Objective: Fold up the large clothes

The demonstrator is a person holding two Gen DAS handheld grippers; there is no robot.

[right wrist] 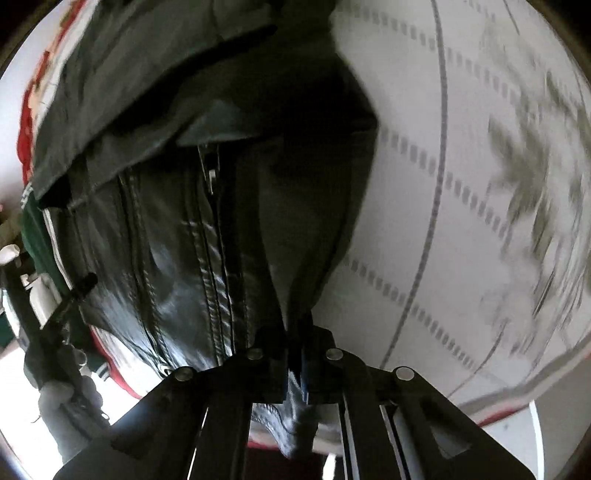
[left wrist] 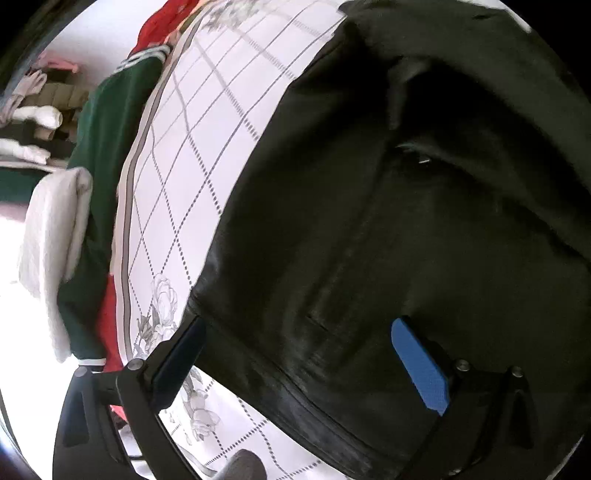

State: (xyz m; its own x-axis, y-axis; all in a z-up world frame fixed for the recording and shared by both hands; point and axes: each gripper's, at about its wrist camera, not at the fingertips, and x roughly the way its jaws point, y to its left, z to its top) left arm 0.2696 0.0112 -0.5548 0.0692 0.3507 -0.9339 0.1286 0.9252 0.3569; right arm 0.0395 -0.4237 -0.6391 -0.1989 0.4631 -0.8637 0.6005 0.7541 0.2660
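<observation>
Black leather jacket (left wrist: pixel 388 229) fills most of the left wrist view, spread over a white cloth with a grey grid and printed grey roses (left wrist: pixel 207 147) that covers the desk. The left gripper (left wrist: pixel 299 354) hangs over the jacket's lower hem with its fingers (left wrist: pixel 419 365) wide apart, one blue-padded finger over the leather and the other by the hem's corner; nothing is pinched between them. Beyond the cloth's edge lie a green garment (left wrist: pixel 107 147), a white towel (left wrist: pixel 51 240) and something red (left wrist: pixel 159 26). In the right wrist view, the jacket (right wrist: pixel 177 258) shows its zipper (right wrist: pixel 211 173) and stitched seams, bunched and drawn toward the camera. The right gripper (right wrist: pixel 295 363) has its fingers clamped together on a fold of the jacket's edge. The patterned cloth (right wrist: pixel 461 221) to the right is blurred.
</observation>
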